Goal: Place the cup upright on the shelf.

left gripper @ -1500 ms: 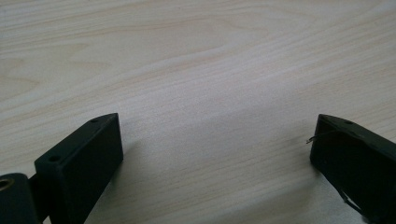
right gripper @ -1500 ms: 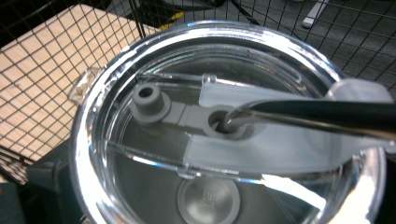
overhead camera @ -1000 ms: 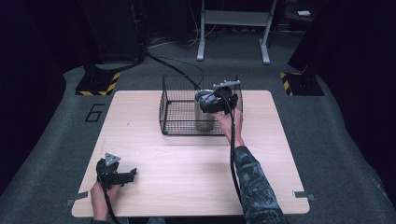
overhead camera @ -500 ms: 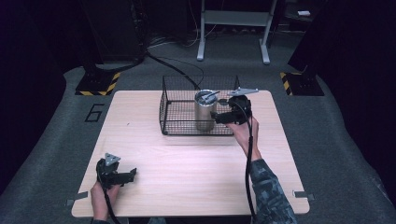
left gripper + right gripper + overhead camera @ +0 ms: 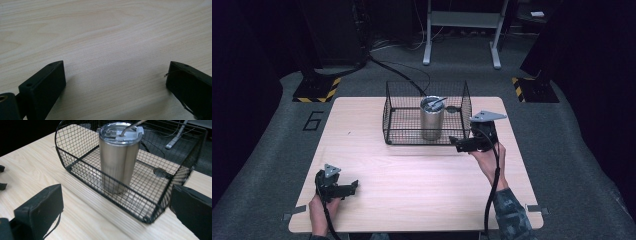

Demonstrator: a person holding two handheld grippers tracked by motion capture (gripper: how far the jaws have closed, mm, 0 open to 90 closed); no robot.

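The right gripper (image 5: 460, 145) is held just outside the basket (image 5: 392, 117), at its near right corner, above the table (image 5: 412, 180). Its jaws are spread wide and nothing is pinched between them. In the right gripper view the gripper (image 5: 117, 202) is aimed at the basket (image 5: 75, 167), with one black jaw low at the left edge and the other at the right edge, and the basket's near wall is seen between them.

A black wire basket is set on the far half of the table, near its middle. A steel tumbler (image 5: 431, 119) is stood upright inside the basket, near its centre. The tumbler (image 5: 118, 157) is closed with a lid (image 5: 120, 132), and a straw (image 5: 131, 126) is seen rising at a slant from the lid. A small dark disc (image 5: 162, 173) is laid on the basket floor, to the right of the tumbler in the right gripper view.

The left gripper (image 5: 348, 187) is held well apart from the basket, near the table's front left corner, and is pointed to the right along the table. Its jaws are also spread wide and are empty; in the left gripper view bare wood grain is seen between them (image 5: 115, 82).

Both grippers are gripped by a person's hands, and a cable is trailed from each towards the near table edge.
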